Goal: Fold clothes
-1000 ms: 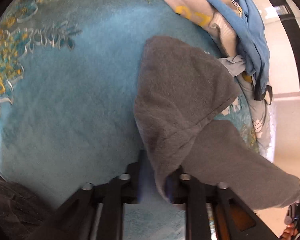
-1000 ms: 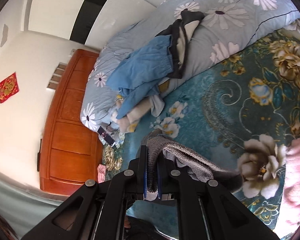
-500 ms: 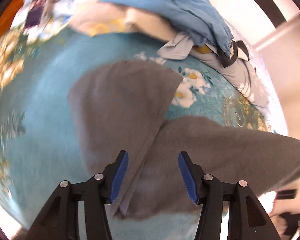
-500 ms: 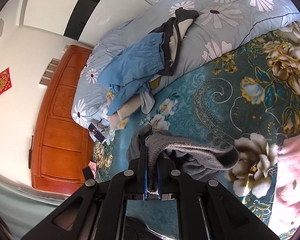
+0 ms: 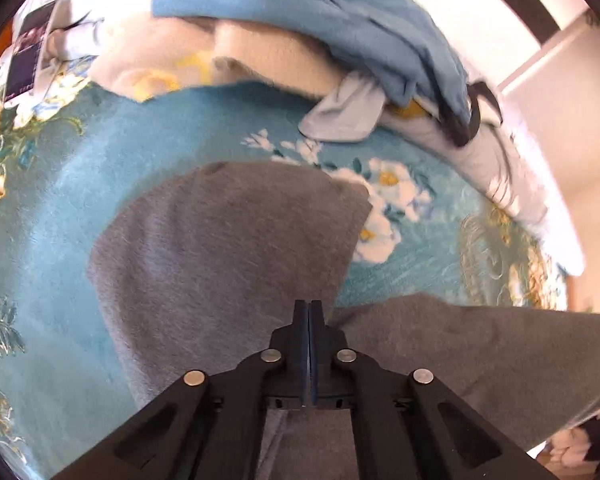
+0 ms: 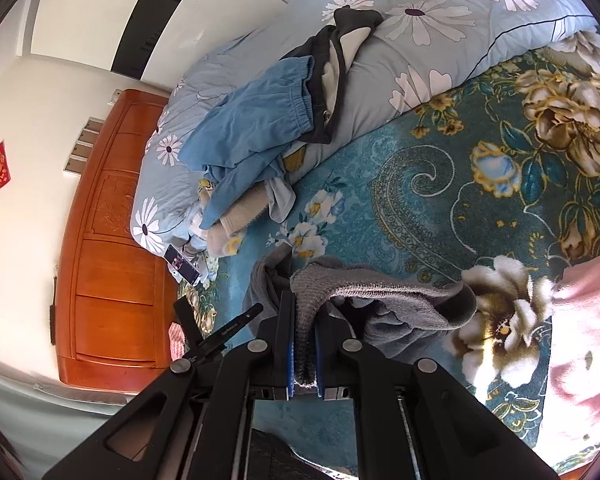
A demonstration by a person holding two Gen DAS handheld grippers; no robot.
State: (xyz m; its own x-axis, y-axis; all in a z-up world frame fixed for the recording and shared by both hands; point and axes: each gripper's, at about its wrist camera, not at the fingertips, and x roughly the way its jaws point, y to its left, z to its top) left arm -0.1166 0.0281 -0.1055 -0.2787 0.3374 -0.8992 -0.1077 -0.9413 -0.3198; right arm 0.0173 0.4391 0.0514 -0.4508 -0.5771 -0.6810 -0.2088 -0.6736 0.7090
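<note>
Fingers [image 6: 304, 344] tight on grey garment [image 6: 380, 292].

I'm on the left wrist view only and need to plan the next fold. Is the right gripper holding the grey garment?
Observer: Yes. The right gripper is shut on a bunched edge of the grey garment.
Operator: Is anything lying to the right of that spot?
Observer: A pink cloth lies on the blanket at the right edge of the right wrist view.
Operator: And what is to the left of the clothes pile?
Observer: A wooden panel stands at that end of the bed, against the wall.
</note>
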